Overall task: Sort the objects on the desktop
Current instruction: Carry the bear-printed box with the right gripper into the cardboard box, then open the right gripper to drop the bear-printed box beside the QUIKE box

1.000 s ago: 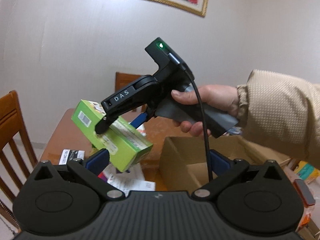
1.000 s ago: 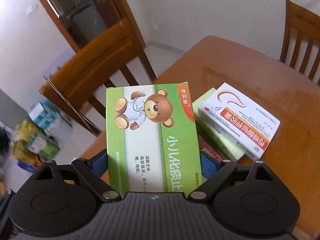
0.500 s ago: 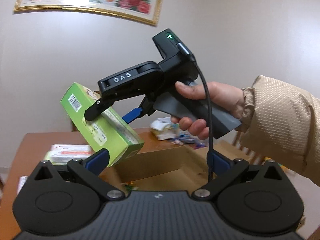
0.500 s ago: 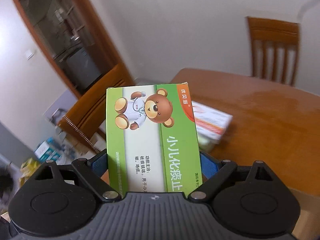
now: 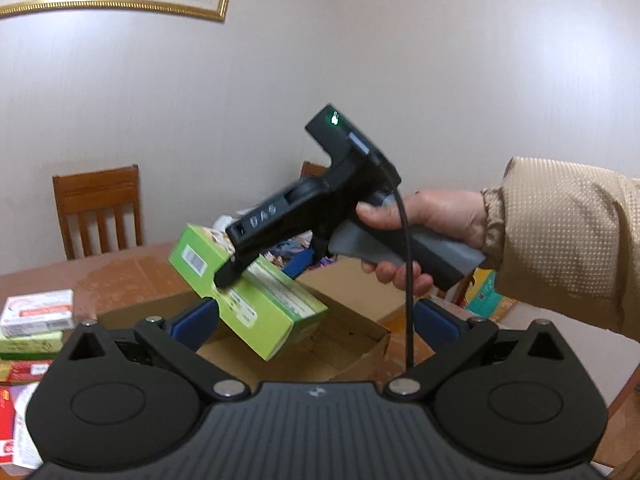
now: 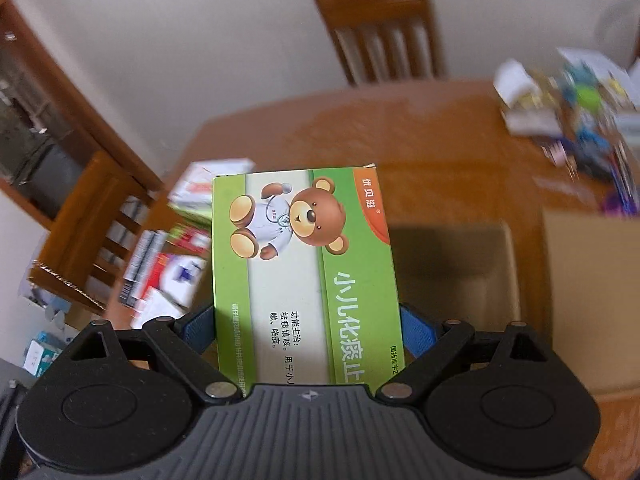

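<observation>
Open cardboard box [image 5: 352,344]: lying unobstructed from above. Surface [image 6: 400,140]: bare middle stretch standing free. Packet stack [image 5: 36,320] crowding one edge, toy clutter [image 6: 580,120] crowding the far corner. Chair [image 6: 384,32] standing behind.

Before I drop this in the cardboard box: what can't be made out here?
- Left wrist view: cardboard box floor, partly hidden by the green medicine box.
- Right wrist view: cluttered pile and flat packs, motion-blurred, labels unreadable.
- Right wrist view: green medicine box's near end, hidden behind the right gripper.
</observation>
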Motion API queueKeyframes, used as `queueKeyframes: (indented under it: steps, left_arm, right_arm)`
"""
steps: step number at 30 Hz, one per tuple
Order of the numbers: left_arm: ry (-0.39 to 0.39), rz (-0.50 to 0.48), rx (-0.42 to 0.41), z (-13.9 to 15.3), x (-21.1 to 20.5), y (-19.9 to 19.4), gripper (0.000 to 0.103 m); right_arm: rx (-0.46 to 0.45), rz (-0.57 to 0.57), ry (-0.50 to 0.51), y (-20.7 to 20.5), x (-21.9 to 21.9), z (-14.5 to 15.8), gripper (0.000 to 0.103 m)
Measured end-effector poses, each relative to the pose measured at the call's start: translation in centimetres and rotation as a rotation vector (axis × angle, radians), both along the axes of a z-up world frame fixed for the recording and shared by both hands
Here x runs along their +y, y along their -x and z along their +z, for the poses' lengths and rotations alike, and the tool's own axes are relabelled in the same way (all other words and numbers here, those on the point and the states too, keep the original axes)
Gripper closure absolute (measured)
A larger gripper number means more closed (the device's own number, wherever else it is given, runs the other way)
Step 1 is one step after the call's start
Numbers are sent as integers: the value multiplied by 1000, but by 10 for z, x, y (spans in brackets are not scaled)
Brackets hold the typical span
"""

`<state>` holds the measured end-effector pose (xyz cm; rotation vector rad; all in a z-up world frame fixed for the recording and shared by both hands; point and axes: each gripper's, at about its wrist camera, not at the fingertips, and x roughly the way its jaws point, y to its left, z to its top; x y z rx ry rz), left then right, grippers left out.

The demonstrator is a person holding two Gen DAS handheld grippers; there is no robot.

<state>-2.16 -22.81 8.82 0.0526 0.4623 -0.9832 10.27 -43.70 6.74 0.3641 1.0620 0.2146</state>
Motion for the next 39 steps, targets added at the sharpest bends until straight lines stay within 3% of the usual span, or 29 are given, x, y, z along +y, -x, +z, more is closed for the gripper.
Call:
queueKeyframes:
  steps: [8,17,27,39]
  left_arm:
    - [-46,72,85,-22,-12,-22,0]
    - [-47,97,101,-18,-20,-22,0]
    - [-27,111,108,-12,-10,-2,0]
    - [-20,118,122,-7,-8,-7,0]
  right_arm:
    - [148,-38,71,-1,-2,-61,8]
    - [172,-5,185,-9,29,-65,8]
    - [211,-70,343,-17,37,-72,8]
    - [234,-133,400,-21,33,-84,8]
